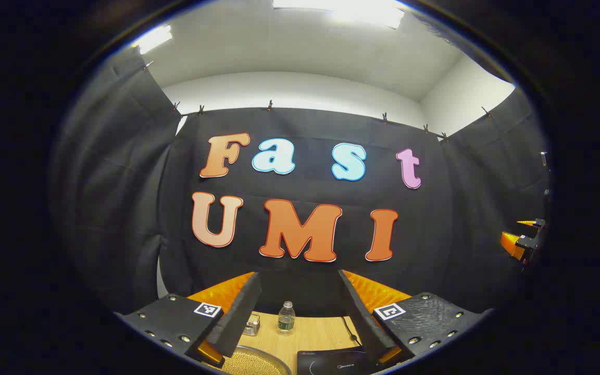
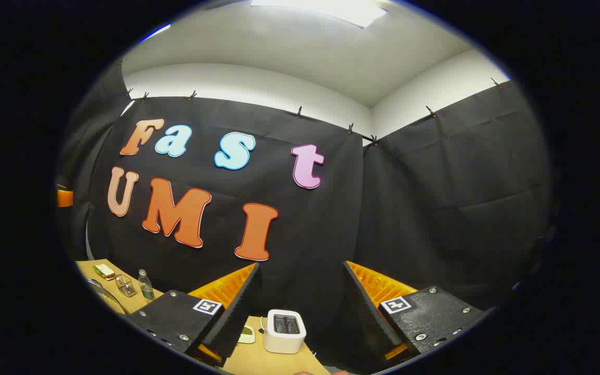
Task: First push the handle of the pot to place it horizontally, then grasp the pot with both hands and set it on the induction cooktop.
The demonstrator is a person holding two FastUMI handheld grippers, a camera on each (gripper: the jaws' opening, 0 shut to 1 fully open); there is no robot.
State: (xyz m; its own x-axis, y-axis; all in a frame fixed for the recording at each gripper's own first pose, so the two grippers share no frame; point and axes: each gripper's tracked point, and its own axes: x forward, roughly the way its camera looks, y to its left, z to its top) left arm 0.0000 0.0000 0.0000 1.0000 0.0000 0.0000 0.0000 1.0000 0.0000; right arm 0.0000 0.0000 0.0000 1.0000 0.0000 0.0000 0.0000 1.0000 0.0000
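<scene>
The pot (image 1: pixel 252 363) is a round metal pan holding pale grains; its rim shows at the bottom of the left gripper view, under my left gripper (image 1: pixel 298 276). Its handle is hidden. The black induction cooktop (image 1: pixel 331 363) lies just right of the pot. My left gripper hangs open above the table with nothing between its fingers. My right gripper (image 2: pixel 301 266) is also open and holds nothing, high over a white toaster (image 2: pixel 284 330). The pot's edge (image 2: pixel 103 298) appears far left in the right gripper view. The right gripper (image 1: pixel 514 233) appears at the far right of the left gripper view.
On the wooden table (image 1: pixel 313 330) stand a small water bottle (image 1: pixel 286 316) and a glass jar (image 1: pixel 251 325) behind the pot. The bottle (image 2: pixel 146 285), a glass container (image 2: pixel 124 285) and a flat packet (image 2: pixel 104 271) sit at the table's back left.
</scene>
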